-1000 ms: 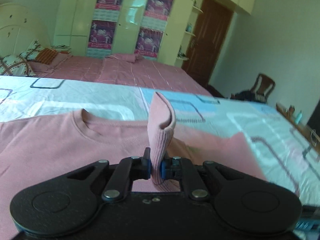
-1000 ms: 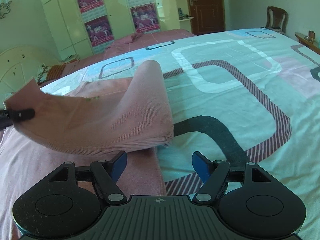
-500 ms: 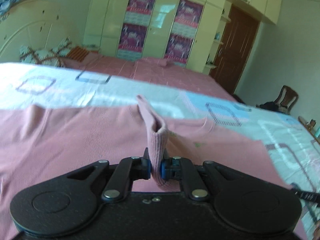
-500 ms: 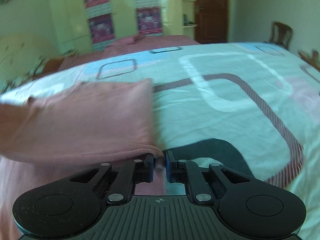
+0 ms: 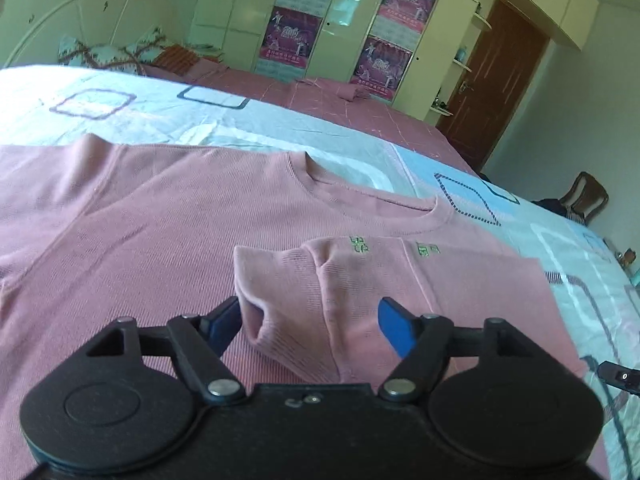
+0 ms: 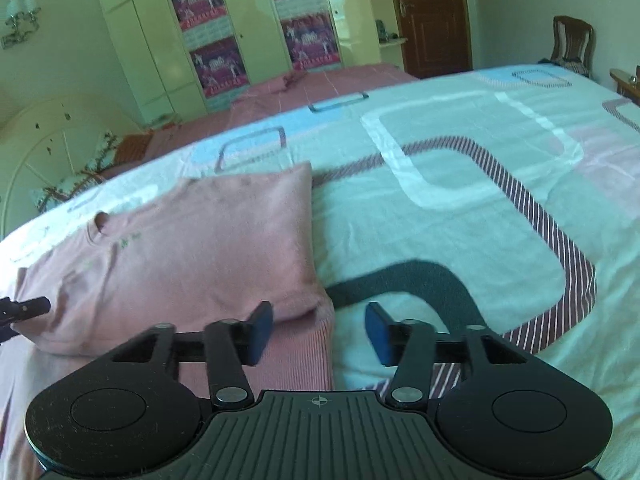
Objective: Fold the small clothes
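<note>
Both grippers [image 5: 310, 326] [image 6: 319, 330] gape over the folded sweater [image 5: 160, 240] edge

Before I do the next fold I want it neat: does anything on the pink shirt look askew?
Yes. The folded-over sleeve on the pink shirt is bunched, its cuff gaping open beside the left gripper instead of lying flat.

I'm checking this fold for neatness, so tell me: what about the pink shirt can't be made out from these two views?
- Hem of the pink shirt: left wrist view, hidden behind the left gripper body.
- Far sleeve: cut off by the left edge there.
- Green lettering: too small to read.
- Folded-over sleeve: right wrist view, blurred; its underside is hidden.
- Near edge: behind the right gripper.
</note>
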Motion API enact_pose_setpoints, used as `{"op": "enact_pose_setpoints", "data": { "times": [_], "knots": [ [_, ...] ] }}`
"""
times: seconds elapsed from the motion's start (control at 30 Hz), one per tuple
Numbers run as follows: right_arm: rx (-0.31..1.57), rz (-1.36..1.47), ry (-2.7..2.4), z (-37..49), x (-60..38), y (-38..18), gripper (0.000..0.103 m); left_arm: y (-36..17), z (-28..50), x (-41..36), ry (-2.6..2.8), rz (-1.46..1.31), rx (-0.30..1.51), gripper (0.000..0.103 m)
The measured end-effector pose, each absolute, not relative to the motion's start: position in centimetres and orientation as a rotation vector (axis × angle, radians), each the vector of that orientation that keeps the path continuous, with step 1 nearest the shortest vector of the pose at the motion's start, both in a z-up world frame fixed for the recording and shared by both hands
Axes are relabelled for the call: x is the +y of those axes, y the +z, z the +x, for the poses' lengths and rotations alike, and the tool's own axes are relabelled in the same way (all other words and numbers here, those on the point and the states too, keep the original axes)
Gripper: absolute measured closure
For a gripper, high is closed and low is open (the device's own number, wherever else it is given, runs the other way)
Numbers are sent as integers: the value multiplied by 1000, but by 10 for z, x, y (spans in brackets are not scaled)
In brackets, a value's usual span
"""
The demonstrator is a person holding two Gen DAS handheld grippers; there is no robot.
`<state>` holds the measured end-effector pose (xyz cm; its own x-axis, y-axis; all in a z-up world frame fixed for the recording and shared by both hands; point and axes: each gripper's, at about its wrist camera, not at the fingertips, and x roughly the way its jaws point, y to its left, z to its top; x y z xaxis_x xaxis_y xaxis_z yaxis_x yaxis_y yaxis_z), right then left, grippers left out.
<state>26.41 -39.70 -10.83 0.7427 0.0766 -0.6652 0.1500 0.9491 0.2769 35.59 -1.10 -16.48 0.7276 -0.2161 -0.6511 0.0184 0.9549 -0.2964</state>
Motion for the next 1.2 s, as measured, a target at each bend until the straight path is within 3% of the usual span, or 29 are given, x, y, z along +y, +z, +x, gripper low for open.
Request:
{"op": "enact_pose_setpoints", "data": {
  "times": [0.03,0.1,0.23,0.5,0.53,0.57,0.63,0.9,1.07,1.13,1.2],
  "knots": [
    [726,328,-39,268,-397,-105,50,-167,359,-12,-127,-281,760,37],
    [737,332,-39,282,-397,-106,50,-174,368,-12,-111,-263,779,58],
    [767,372,-27,320,-400,-114,50,-177,376,-9,-136,-267,764,79],
    [800,452,-38,409,-418,-134,50,-172,383,-7,-122,-251,718,82],
    [799,453,-37,417,-418,-135,50,-171,384,-6,-114,-246,705,85],
    [794,450,-39,424,-418,-136,51,-171,385,-5,-113,-240,702,98],
    [804,436,-41,434,-417,-138,92,-172,387,-5,-119,-237,704,98],
    [754,214,-140,428,-406,-138,103,-175,385,-8,-108,-188,666,99],
    [758,240,-173,427,-417,-138,103,-185,392,-6,-78,-170,706,97],
    [716,263,-135,420,-414,-127,103,-181,389,-5,-63,-160,707,89],
    [693,260,-85,409,-404,-116,103,-176,387,-4,-60,-156,717,72]
  ]
}}
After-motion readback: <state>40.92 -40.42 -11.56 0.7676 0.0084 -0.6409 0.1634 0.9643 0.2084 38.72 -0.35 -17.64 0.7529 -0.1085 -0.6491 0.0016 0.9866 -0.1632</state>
